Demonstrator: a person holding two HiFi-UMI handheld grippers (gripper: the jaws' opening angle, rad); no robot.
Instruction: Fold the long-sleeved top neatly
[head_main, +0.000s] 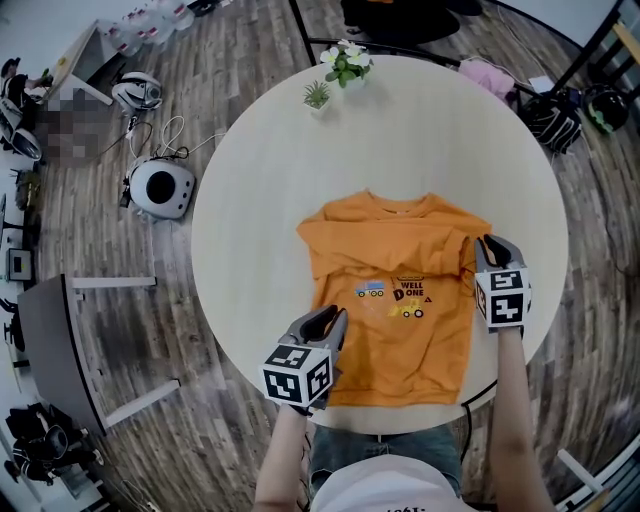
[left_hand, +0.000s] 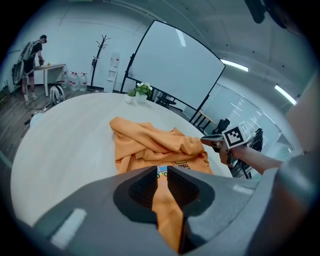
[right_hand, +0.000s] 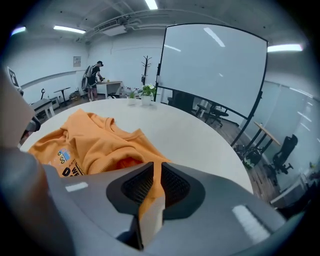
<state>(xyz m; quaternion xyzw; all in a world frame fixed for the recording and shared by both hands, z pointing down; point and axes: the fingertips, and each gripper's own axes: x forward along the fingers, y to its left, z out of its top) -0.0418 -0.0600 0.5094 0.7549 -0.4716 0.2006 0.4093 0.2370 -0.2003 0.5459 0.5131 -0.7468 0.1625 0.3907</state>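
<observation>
The orange top lies front up on the round bench, hem at the near edge, collar toward the centre. We see both sleeves already brought in across the chest, bunched rather than flat. The left tool is closed on a pinch of fabric at the garment's left side edge, below the sleeve fold. The right tool is likewise closed on fabric, at the right shoulder. We judge the sleeve step done and roughly half the job left. The body is at full length and width, so side or hem-to-collar folds remain, plus smoothing.
</observation>
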